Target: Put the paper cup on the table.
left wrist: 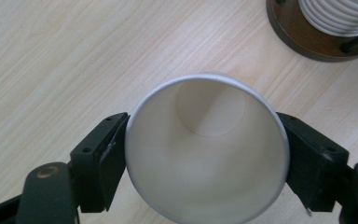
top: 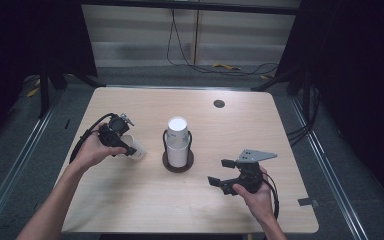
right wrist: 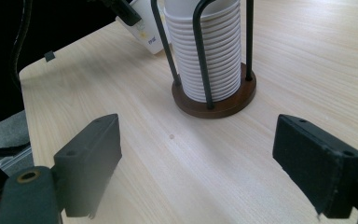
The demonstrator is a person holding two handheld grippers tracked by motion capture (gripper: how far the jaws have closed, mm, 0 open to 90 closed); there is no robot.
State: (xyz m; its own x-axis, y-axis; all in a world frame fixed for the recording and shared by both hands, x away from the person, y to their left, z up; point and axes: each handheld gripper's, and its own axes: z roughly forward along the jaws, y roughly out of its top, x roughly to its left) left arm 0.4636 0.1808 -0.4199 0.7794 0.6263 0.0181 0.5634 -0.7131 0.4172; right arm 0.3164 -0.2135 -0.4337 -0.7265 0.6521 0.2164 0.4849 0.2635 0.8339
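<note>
Lying clamped between two black jaws, a white paper cup point(left wrist: 207, 149) faces the left gripper's camera with its open mouth, the jaws pressing its rim from either side. In the high view the same cup point(top: 134, 148) sits tilted at the left gripper point(top: 121, 143), low over the wooden table point(top: 130, 200), left of centre; whether it touches the wood cannot be told. The person's left hand point(top: 92, 151) holds that gripper.

Just to the cup's right stands a stack of white cups point(top: 177, 141) inside a black wire holder on a round dark wooden base point(right wrist: 223, 105). The held cup is near the stack but apart from it.

Nearer the table's front right, the right gripper point(top: 221, 172) is held by the right hand point(top: 254, 195), its jaws spread wide with nothing between them, pointing towards the stack. A small dark disc point(top: 219, 103) lies near the far edge.
</note>
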